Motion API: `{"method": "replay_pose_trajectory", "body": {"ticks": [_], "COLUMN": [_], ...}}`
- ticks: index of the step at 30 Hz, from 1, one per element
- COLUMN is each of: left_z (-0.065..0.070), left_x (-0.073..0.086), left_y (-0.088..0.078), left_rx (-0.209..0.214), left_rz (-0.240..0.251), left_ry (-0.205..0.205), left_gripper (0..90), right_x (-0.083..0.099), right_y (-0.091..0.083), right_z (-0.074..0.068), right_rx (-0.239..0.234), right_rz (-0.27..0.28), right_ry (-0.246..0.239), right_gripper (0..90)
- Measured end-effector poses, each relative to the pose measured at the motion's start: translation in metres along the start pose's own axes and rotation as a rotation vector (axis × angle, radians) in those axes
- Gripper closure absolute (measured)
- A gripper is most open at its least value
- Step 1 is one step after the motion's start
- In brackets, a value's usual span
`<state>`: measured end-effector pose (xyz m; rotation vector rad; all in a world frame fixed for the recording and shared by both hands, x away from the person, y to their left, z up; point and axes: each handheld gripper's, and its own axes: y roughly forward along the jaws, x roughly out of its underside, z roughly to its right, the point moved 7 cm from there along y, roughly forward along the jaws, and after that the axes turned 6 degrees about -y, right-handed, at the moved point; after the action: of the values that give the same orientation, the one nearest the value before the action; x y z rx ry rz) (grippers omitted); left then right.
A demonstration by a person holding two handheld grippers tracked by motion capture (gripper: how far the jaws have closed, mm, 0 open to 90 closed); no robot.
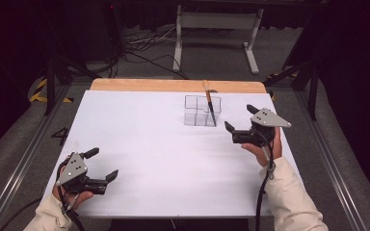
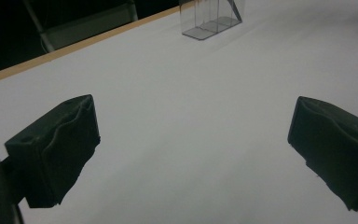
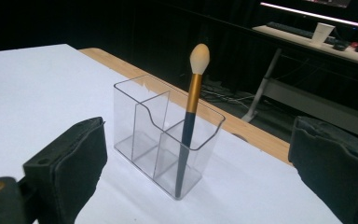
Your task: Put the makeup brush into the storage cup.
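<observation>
In the high view, the makeup brush (image 1: pixel 208 103) stands in the clear organizer (image 1: pixel 196 111) near the far edge of the white table (image 1: pixel 139 144), leaning to one side with its pale tip up. It looks light and stiff, with a smooth, probably slippery handle; the bristle head is soft and better left alone, so the gold ferrule or the dark handle just above the organizer's rim is likely the best place to take hold. The organizer seems light too and could tip or slide if the brush is dragged sideways. The right tool (image 1: pixel 238 126) hovers just beside the organizer, jaws apart and empty, its hand level and pointing across the table. The left tool (image 1: pixel 102 166) rests near the table's close edge, well apart from the brush.

In the left gripper view, the left tool's jaws stand wide with bare table between them.

In the right gripper view, the brush (image 3: pixel 189 123) sits in the end compartment, between the spread jaws but farther off, untouched
</observation>
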<state>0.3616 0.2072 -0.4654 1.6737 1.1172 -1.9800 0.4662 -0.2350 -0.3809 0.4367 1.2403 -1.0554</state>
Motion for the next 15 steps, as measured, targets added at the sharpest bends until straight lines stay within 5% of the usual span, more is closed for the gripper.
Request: {"method": "replay_pose_trajectory", "body": {"ticks": [15], "left_z": [0.001], "left_x": [-0.001], "left_y": [-0.002], "left_rx": [0.004], "left_rz": [0.007], "left_ry": [-0.001], "left_gripper": [2.7], "right_x": [0.015], "right_y": [-0.028], "right_z": [0.001], "right_rx": [0.023], "right_rz": [0.026], "right_ry": [0.033], "right_gripper": [6.8]}}
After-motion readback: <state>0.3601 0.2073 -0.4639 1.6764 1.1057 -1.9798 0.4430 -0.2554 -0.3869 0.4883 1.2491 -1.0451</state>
